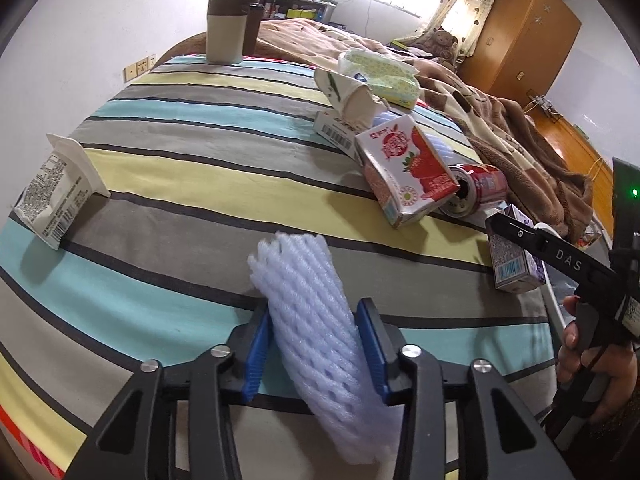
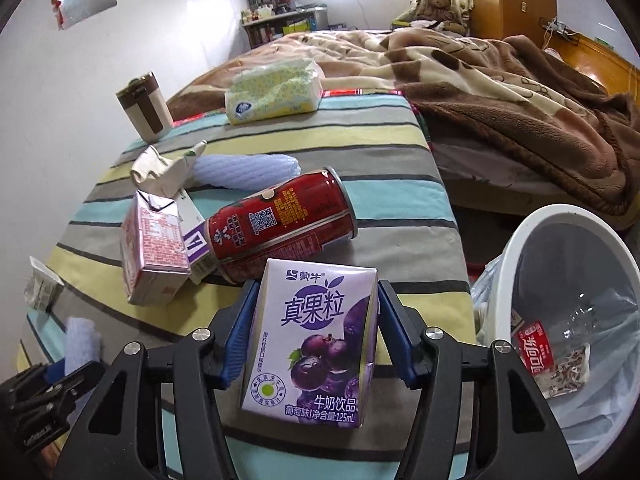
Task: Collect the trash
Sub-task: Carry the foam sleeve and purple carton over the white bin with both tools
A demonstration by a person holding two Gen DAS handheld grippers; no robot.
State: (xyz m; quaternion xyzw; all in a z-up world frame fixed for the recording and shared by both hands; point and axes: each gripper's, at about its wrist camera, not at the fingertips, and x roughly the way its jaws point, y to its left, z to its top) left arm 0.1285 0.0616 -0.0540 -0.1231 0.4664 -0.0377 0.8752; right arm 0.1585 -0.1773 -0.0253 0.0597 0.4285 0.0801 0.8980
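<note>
My left gripper (image 1: 316,344) is shut on a white foam fruit net (image 1: 312,312) just above the striped cloth (image 1: 192,168). My right gripper (image 2: 314,332) is shut on a purple grape milk carton (image 2: 316,344), which also shows in the left wrist view (image 1: 514,264). Loose trash lies on the cloth: a strawberry milk carton (image 1: 404,168), a red can (image 2: 280,220), a crumpled paper cup (image 1: 348,96), a second foam net (image 2: 244,170) and a white cup (image 1: 56,196) on its side at the left. A white bin (image 2: 580,312) stands right of the table.
A tissue pack (image 2: 276,92) and a brown-and-cream mug (image 2: 146,106) stand at the far end of the cloth. A small barcoded box (image 1: 336,132) lies under the paper cup. A bed with a brown blanket (image 2: 500,92) lies beyond. The bin holds a clear bottle (image 2: 560,336).
</note>
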